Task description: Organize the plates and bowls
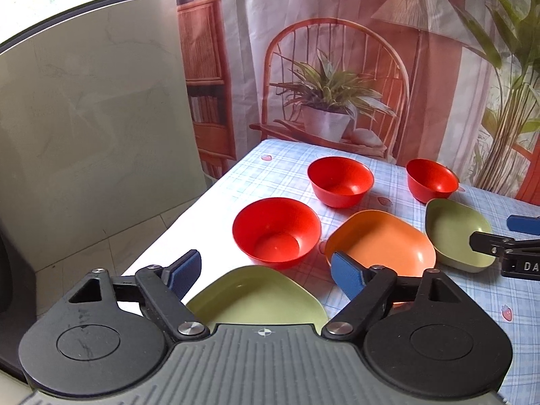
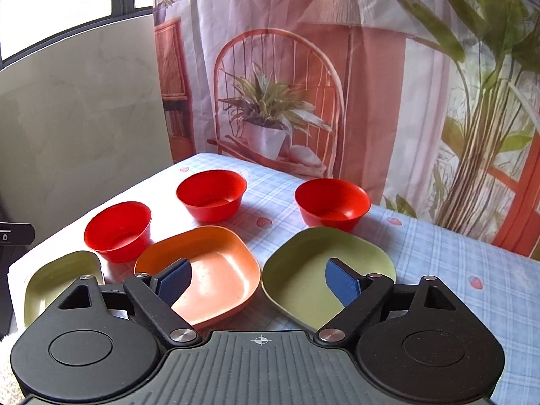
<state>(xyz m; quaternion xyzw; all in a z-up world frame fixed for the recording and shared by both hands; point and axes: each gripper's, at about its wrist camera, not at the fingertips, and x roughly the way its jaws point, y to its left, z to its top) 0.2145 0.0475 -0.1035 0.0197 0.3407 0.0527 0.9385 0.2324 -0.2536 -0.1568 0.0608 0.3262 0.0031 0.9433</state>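
Six dishes stand on the table (image 2: 472, 270), which is covered with a pale blue checked cloth with small strawberry prints; three are round red bowls and three are plates with rounded corners. In the right wrist view the far red bowl on the right (image 2: 332, 204) stands near the back edge, the far red bowl in the middle (image 2: 211, 195) is to its left, and the near red bowl (image 2: 117, 231) is closer and more to the left; all three are upright and apart from each other. In front of them lie, from left to right, the left green plate (image 2: 50, 280), the orange plate (image 2: 216, 270) and the right green plate (image 2: 303, 270); the near red bowl seems to touch or almost touch the orange plate, I cannot tell which.

The right gripper (image 2: 260, 280) hovers above the gap between the orange plate and the right green plate; its blue pads stand wide apart, one over each plate, and it holds nothing. The left gripper (image 1: 266, 271) is also wide open with nothing between its pads; it is over the far rim of the left green plate (image 1: 256, 300), and whether a pad touches the plate I cannot tell. Part of the right gripper shows at the right edge of the left wrist view, over the other green plate. Behind the table hangs a printed curtain (image 2: 371, 84) with a chair, a lamp and plants on it; a pale panel (image 1: 94, 118) stands at the left.
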